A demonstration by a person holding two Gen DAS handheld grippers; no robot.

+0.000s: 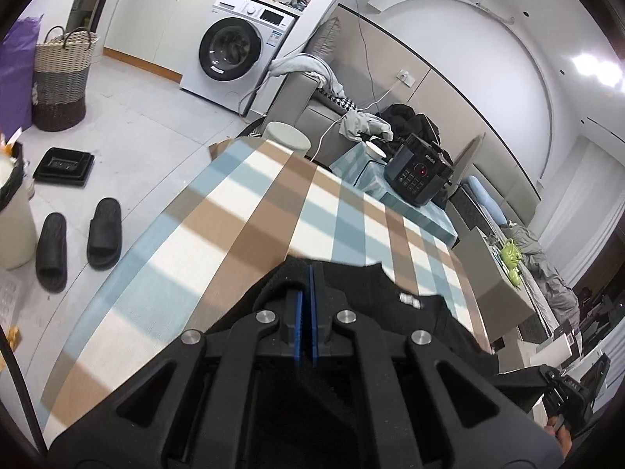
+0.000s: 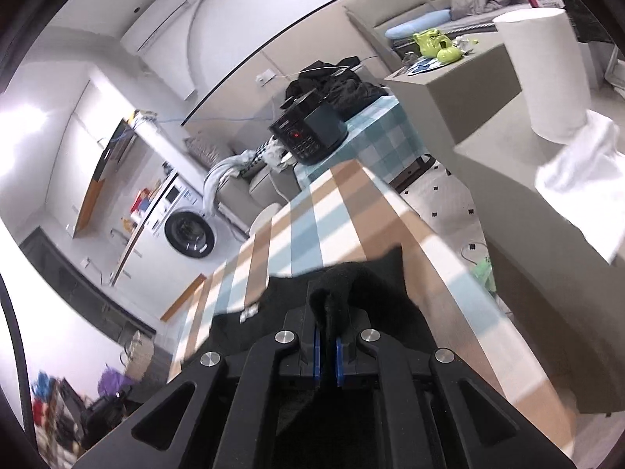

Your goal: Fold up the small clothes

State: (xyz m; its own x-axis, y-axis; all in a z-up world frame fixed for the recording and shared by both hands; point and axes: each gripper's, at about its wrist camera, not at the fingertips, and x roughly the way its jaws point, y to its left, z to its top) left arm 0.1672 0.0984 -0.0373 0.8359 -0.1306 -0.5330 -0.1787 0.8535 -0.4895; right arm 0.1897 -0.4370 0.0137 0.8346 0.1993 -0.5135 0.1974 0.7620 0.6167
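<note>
black fabric, a small garment [image 1: 414,312], is pinched at two spots above the checked tablecloth [image 1: 242,211]: the left gripper [image 1: 306,273] is clamped tight on one edge, the right gripper [image 2: 328,301] closed on a bunched fold. its white label [image 1: 411,299] is too blurred to read. the cooker [image 1: 418,174] reads "supor"; washing machine [image 1: 238,54] stickers are illegible.

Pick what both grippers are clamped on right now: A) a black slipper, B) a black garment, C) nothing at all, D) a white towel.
B: the left gripper and the right gripper each have black fabric of the black garment pinched between their blue pads, above the checked tablecloth.
</note>
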